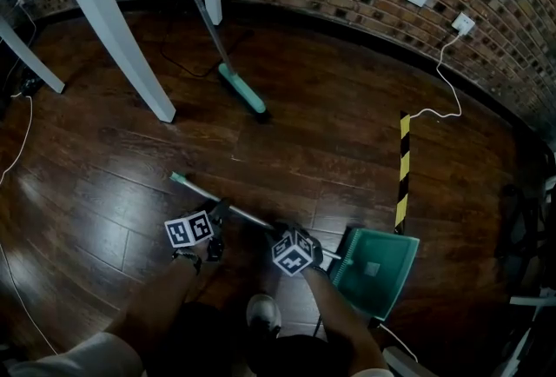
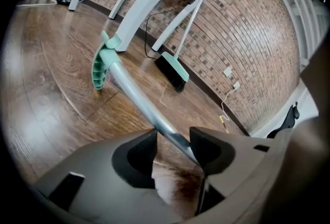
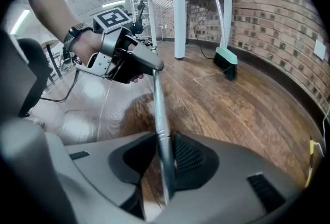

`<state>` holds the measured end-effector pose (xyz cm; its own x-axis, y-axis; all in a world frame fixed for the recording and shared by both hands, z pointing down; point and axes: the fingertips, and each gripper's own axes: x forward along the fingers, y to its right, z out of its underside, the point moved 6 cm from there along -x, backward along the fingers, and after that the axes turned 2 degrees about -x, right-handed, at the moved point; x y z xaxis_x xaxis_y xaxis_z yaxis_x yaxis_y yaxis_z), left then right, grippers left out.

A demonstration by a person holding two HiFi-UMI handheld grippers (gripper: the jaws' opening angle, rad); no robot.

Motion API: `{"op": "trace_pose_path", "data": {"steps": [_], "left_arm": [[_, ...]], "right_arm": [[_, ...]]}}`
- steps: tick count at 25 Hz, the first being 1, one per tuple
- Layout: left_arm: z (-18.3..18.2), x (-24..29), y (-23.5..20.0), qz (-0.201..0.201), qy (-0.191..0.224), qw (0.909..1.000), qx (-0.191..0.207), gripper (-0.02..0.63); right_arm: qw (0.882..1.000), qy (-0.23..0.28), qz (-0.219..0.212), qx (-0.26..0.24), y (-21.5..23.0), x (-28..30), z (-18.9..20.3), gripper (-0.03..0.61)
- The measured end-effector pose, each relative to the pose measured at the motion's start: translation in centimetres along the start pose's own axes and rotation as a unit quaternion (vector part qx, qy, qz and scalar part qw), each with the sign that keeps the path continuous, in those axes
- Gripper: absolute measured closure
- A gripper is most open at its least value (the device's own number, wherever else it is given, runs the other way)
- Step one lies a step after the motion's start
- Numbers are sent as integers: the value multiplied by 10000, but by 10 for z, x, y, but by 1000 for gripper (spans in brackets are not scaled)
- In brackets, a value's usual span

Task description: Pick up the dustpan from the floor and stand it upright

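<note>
A teal dustpan point(image 1: 375, 269) lies on the dark wood floor at the lower right of the head view. Its long silver handle point(image 1: 248, 214) runs up and left to a green grip end point(image 1: 180, 180). My left gripper point(image 1: 217, 212) straddles the handle point(image 2: 136, 99) partway along. In the left gripper view point(image 2: 172, 148) the pole rests against the right pad and a gap shows at the left pad, so the gripper is open. My right gripper point(image 1: 283, 233) sits on the handle nearer the pan. In its own view point(image 3: 164, 158) the pads are closed on the pole point(image 3: 159, 109).
A broom with a teal head point(image 1: 241, 89) leans further back, between white table legs point(image 1: 113, 28). Yellow-black tape point(image 1: 403, 171) marks the floor right of the pan. A white cable point(image 1: 443, 80) runs to sockets on the brick wall. A shoe point(image 1: 262, 312) is just below my grippers.
</note>
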<state>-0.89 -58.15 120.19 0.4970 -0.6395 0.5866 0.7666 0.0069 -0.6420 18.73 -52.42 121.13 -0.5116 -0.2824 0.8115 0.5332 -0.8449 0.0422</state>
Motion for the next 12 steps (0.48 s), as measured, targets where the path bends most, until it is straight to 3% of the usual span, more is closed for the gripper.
{"op": "trace_pose_path", "data": {"steps": [1,5,9,12], "left_arm": [[0,-1,0,39,48,10000,-62,402],[-7,-9,8,186,265,9995,36,413],[-31,-26,33,355,598,9950,716,411],[-60,-47,61,544,959,9852,1312,411]], "right_arm": [[10000,0,34,-22,1,0,0,495],[9996,124,83,-240,2,-8,-7,494],[9984,377,246,-336,3,-24,-23,492],[9960,693,420,-381,1,-43,-46,491]]}}
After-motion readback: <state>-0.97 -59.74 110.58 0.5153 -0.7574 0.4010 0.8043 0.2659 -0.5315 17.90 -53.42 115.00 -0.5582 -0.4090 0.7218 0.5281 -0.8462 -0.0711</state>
